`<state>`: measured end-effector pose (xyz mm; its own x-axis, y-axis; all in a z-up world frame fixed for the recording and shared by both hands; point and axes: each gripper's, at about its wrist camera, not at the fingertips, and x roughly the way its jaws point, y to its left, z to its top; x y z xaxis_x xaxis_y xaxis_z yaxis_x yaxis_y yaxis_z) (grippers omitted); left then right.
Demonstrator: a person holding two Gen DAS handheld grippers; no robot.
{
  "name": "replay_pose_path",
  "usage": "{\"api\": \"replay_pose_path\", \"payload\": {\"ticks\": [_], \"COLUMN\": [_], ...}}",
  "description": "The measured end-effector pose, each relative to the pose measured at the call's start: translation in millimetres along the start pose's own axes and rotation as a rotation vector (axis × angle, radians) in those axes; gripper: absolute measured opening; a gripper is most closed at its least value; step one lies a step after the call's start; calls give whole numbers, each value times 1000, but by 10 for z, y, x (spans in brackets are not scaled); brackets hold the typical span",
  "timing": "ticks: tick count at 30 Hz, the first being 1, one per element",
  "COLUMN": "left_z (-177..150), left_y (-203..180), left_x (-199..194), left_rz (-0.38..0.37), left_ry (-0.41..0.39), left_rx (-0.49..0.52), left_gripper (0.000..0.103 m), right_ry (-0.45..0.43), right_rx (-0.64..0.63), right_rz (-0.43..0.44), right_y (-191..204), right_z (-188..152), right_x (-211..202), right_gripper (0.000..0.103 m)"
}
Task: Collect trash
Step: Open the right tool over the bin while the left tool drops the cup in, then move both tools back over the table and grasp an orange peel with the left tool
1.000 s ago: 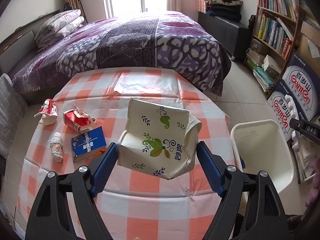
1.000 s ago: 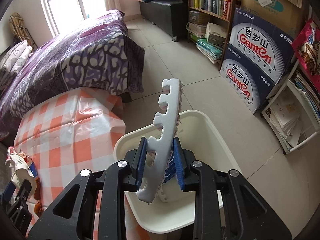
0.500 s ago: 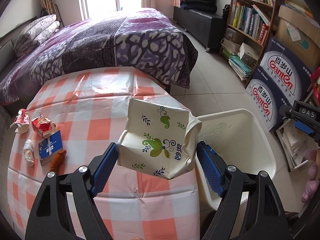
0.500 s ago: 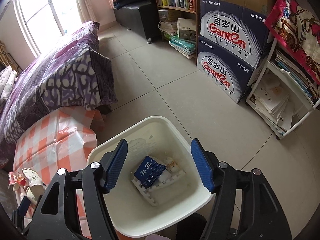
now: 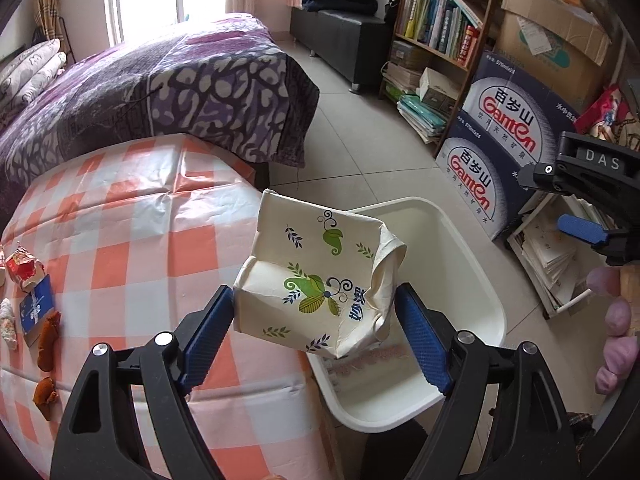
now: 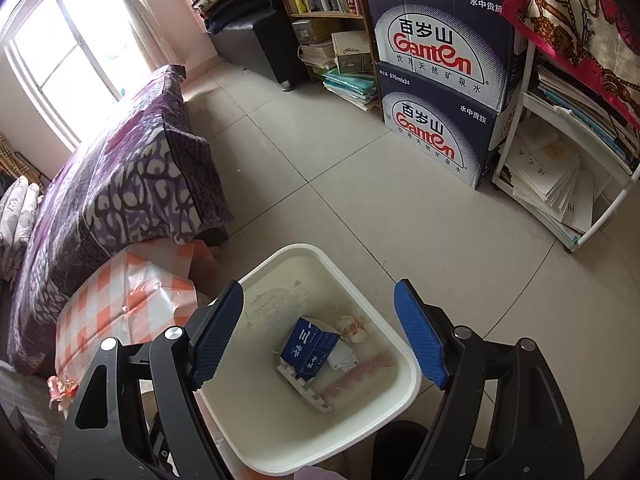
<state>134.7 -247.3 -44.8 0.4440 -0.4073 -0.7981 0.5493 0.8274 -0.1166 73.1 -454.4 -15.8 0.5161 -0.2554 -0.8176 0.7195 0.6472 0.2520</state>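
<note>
My left gripper (image 5: 316,320) is shut on a crumpled white paper bag with green leaf print (image 5: 316,280) and holds it over the near rim of the white trash bin (image 5: 472,264), beside the checkered table (image 5: 132,240). My right gripper (image 6: 320,328) is open and empty above the bin (image 6: 408,376). In the bin lie a white foam strip (image 6: 308,392), a blue carton (image 6: 312,344) and crumpled paper (image 6: 344,356). The right gripper also shows at the right edge of the left wrist view (image 5: 584,228).
On the table's left edge lie a red wrapper (image 5: 24,268), a blue box (image 5: 38,308), a small white wrapper (image 5: 8,320) and brown scraps (image 5: 48,340). A purple bed (image 5: 160,80), a bookshelf (image 5: 440,40) and Ganten boxes (image 6: 440,80) surround the tiled floor.
The right gripper opened and dropped the foam strip into the bin. The left gripper carried the paper bag right, from over the table to the bin's rim.
</note>
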Motion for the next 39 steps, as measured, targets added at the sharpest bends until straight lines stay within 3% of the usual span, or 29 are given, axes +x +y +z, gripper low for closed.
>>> {"api": "replay_pose_path", "payload": {"ticks": [2,6,13,26,34,39], "left_z": [-1,4,-25,-285,-591,-833], "left_y": [-46,-7,258,1005,1711,2196], "left_x": [41,39,-65,-242,-276,-329], "left_rz": [-70,-122,-85,108,327,412], "left_ry": [7,8,10,59,148,203], "left_rx": [9,-20,-78,-167,-228,-278], "left_gripper": [82,88,89,89,90,90], "right_ry": [-2,1,-10,42,92,117], "right_rx": [12,20,16,-135,-238,-299], "right_rz": [4,16,30,37,70,85], "right_y": [-20,-7,110,806,1341,1638], "right_z": [9,11,-17,-388,-723,-917], "right_x": [-6,-20,-75,-37,4,31], "right_gripper": [77,78,81,95,95,95]}}
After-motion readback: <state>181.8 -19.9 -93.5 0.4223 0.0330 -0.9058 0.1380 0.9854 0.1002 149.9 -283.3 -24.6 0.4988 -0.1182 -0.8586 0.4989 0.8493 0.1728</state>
